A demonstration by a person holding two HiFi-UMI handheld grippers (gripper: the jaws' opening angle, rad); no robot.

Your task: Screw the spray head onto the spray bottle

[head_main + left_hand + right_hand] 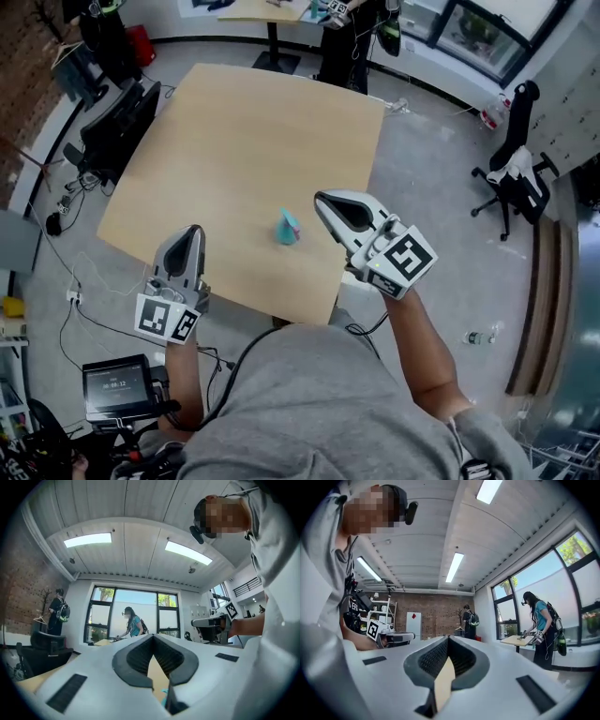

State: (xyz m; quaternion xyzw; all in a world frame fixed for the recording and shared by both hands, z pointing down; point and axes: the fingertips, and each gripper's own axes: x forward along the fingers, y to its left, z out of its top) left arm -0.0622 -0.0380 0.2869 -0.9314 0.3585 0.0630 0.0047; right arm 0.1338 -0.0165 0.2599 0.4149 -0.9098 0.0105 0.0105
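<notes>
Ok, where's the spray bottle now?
In the head view, the teal spray bottle sits on the wooden table near its front edge, between the left gripper and right gripper.

No word, brand or label legible anywhere. Closest to signs: b/w square code markers, no letters or nos., on left cube (167, 319) at rear of left gripper (193, 232) and on right cube (406, 259) at rear of right gripper (324, 200). Same markers seen small in both gripper views. Small screen (114, 384), lower left of head view: row of pale digits, too small to read. White panel (413, 619) far back in right gripper view: red diamond-shaped mark, no txt. Shirt print (350, 605), same view: white letters on dark cloth, cut off, not readable as a word.
</notes>
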